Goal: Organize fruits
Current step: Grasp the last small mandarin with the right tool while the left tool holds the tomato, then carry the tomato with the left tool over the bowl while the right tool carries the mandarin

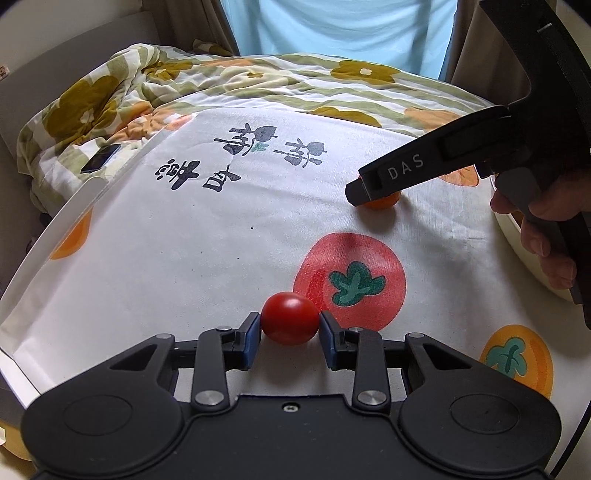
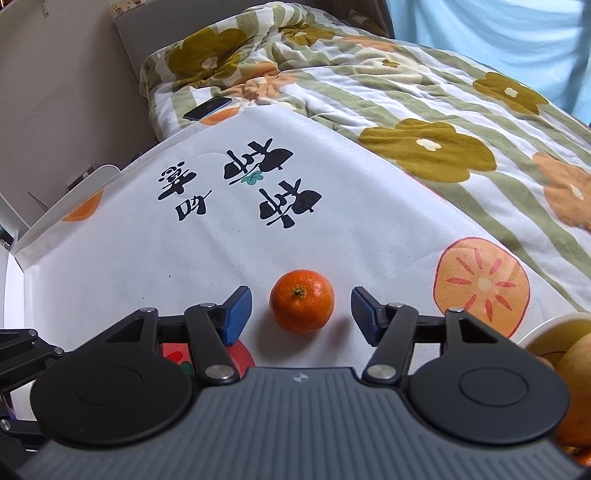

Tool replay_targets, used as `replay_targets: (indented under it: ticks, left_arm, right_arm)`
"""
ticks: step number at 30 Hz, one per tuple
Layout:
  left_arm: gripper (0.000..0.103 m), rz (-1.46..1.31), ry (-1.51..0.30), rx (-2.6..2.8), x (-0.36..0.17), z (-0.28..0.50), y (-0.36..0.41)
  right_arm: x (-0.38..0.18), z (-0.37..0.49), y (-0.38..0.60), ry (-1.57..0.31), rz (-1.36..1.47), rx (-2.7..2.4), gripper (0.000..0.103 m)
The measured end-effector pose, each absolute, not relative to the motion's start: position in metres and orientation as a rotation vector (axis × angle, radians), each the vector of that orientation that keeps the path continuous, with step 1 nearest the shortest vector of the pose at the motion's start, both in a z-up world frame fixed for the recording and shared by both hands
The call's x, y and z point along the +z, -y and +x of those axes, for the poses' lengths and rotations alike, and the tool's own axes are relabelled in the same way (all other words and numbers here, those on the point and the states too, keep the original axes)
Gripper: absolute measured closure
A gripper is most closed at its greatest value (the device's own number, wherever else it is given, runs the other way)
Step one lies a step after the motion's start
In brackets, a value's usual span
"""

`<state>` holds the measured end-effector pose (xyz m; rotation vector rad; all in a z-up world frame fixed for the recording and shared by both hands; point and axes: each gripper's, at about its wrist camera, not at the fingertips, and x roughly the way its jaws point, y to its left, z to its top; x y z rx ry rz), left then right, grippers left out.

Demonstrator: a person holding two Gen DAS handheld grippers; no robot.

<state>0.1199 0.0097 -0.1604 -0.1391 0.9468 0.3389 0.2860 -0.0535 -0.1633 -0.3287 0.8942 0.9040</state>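
A small red tomato (image 1: 290,318) sits on the white printed cloth (image 1: 184,258), and my left gripper (image 1: 290,325) is shut on it, both blue pads pressing its sides. A mandarin orange (image 2: 301,301) lies on the same cloth between the fingers of my right gripper (image 2: 301,314), which is open with a gap on each side of the fruit. In the left wrist view the right gripper (image 1: 365,194) reaches in from the right over the mandarin (image 1: 384,201), held by a hand (image 1: 543,229).
A white bowl (image 2: 546,334) holding yellow and orange fruit stands at the right edge. A flowered quilt (image 2: 406,92) lies behind the cloth, with a dark phone (image 2: 207,108) on it. A person in a light blue top (image 1: 340,26) stands at the back.
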Motion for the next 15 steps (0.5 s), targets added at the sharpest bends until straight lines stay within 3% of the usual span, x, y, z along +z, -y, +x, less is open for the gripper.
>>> replay_targets:
  ticks: [2, 3, 15]
  left_arm:
    - [0.066, -0.136, -0.951, 0.325, -0.160, 0.121, -0.012]
    - [0.066, -0.134, -0.953, 0.319, -0.160, 0.121, -0.013]
    - [0.066, -0.081, -0.948, 0.222, -0.143, 0.122, -0.028]
  right_arm:
    - [-0.164, 0.285, 0.052, -0.898, -0.335, 0.897, 0.048]
    - [-0.164, 0.284, 0.052, -0.897, -0.337, 0.890, 0.050]
    - [-0.139, 0.263, 0.068, -0.894, -0.253, 0.776, 0.051]
